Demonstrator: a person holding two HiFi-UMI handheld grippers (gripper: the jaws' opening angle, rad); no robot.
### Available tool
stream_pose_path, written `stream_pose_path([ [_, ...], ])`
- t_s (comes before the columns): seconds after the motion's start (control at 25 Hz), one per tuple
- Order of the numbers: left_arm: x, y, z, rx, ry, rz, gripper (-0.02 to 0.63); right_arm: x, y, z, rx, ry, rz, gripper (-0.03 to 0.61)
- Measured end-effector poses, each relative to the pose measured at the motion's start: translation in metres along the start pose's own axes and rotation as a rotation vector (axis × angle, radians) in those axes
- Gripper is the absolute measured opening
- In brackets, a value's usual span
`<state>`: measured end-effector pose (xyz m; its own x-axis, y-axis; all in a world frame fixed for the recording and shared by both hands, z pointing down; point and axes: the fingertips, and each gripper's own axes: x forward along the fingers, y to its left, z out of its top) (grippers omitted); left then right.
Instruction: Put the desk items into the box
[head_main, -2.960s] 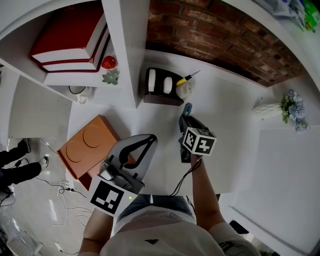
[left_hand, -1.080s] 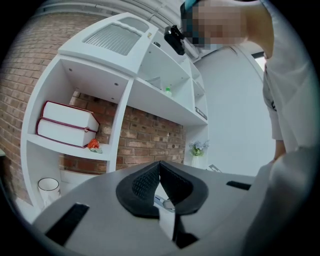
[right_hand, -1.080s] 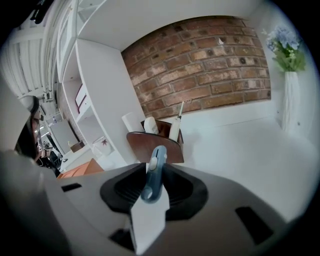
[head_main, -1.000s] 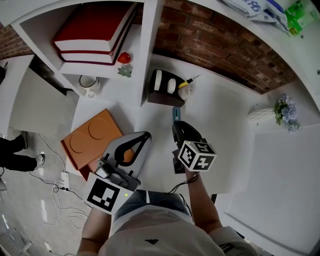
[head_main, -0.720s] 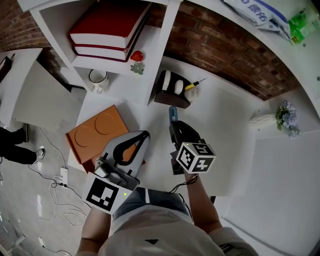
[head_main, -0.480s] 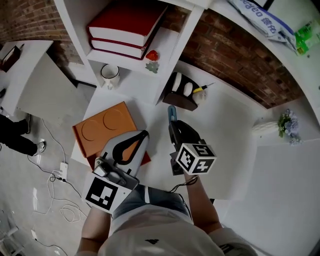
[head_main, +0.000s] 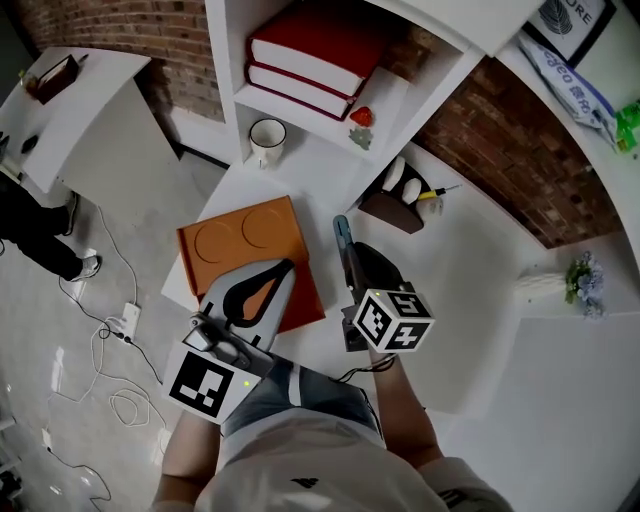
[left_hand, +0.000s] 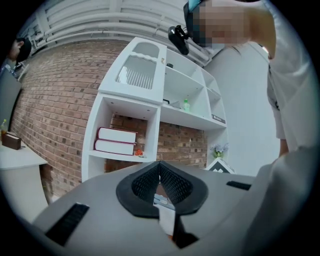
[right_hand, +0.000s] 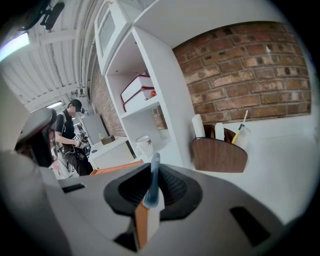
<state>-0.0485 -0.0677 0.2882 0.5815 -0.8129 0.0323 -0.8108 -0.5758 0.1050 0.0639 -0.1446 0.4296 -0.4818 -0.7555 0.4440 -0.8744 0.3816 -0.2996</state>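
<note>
At the desk's left edge, an orange box (head_main: 245, 240) is seen under the grippers.
A slim blue item (head_main: 341, 232) is clamped by the right gripper (head_main: 352, 272), whose jaws have just been closing; the left gripper (head_main: 285, 266) jaws are held together, empty.

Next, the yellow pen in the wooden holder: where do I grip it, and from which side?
Grip the pen on the yellow stretch standing clear above the rim of the holder; the rest is hidden inside. It tilts away from the shelves, with open space overhead, so probably come from above, straddle the shaft, and lift along its tilt.
</note>
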Motion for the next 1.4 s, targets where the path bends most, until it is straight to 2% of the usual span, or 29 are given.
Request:
stream_pose_path([
  [0.36, -0.028, 0.019, 0.001, 0.004, -0.012, 0.067, 0.014, 0.009, 0.052, 0.001, -0.069, 0.005, 0.099, 0.057],
  [0.72, -0.062, 0.039, 0.006, 0.005, -0.034, 0.155, 0.014, 0.014, 0.121, -0.012, -0.127, 0.042, 0.253, 0.057],
  [1.04, -0.096, 0.055, 0.006, -0.003, -0.05, 0.253, 0.014, 0.015, 0.172, -0.035, -0.181, 0.099, 0.378, 0.056],
  [1.4, -0.124, 0.068, 0.002, -0.01, -0.053, 0.344, 0.014, 0.015, 0.203, -0.07, -0.234, 0.199, 0.484, 0.057],
])
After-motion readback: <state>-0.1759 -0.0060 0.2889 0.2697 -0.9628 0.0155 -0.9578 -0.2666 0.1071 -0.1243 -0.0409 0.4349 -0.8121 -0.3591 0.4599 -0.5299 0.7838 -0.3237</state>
